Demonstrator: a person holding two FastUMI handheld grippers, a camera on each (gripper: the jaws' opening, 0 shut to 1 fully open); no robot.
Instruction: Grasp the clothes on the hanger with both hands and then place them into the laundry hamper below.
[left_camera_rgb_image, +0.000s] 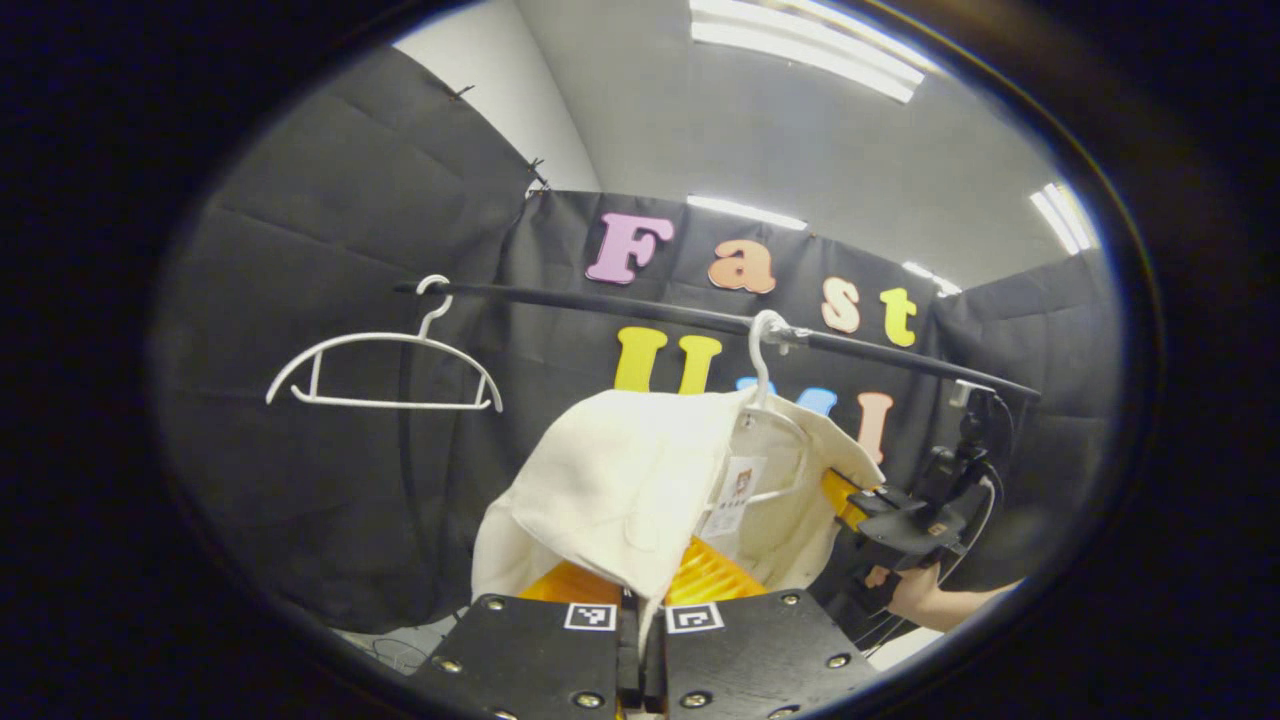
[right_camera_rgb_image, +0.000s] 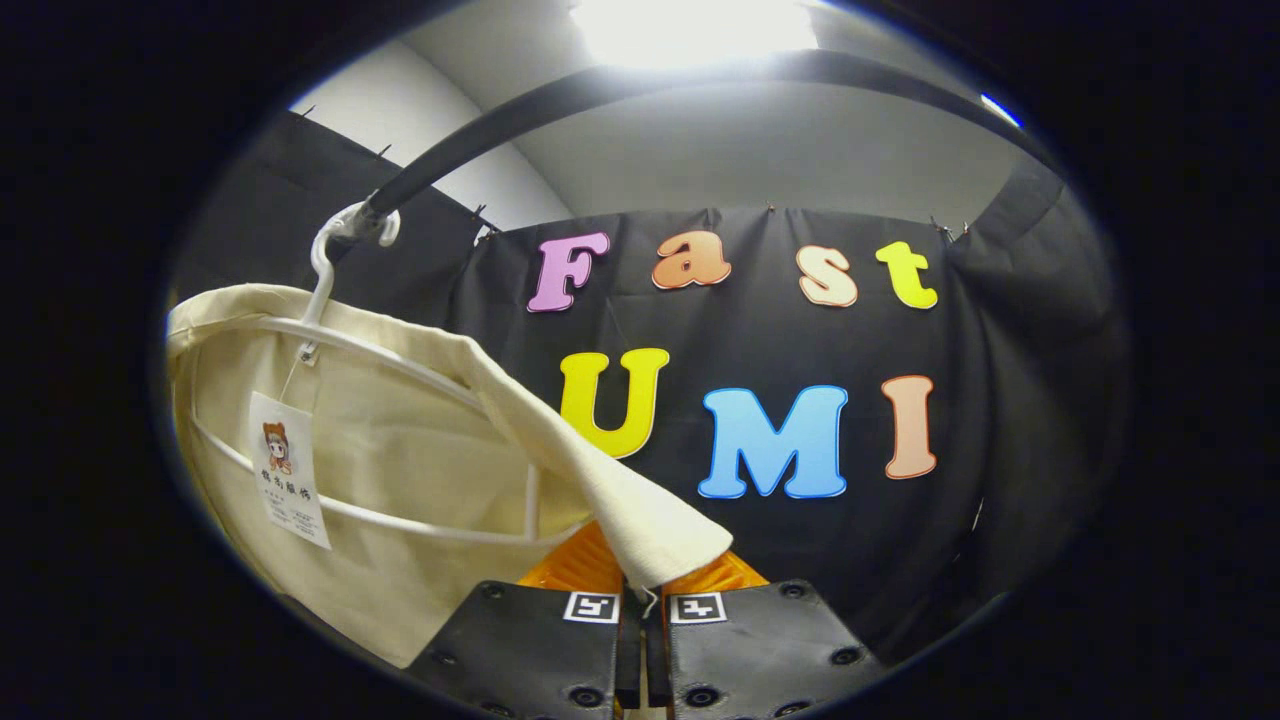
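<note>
Rail: black bar across the booth; landmark for all places below.
Garment: cream cloth, hung below the rail on a white hanger; a paper tag dangles inside the neck.
Spare hanger: white, bare, hooked on the rail well to the garment's left in the left gripper view.
Left gripper: below the rail, jaws together, clamped on a fold of the garment's near edge.
Right gripper: below the rail, jaws together, pinching the garment's tapered corner.
Right gripper, second sighting: in the left gripper view, at the garment's far side under the rail, a hand behind it.
Risk: the pinch at the corner looks thin; a downward pull could slip the cloth free.
Risk: the cloth drapes over the hanger arms; pulling straight down could snag it, or unhook the hanger from the rail.
Hidden: hamper, floor, garment's lower hem; tag print too small to make out.
</note>
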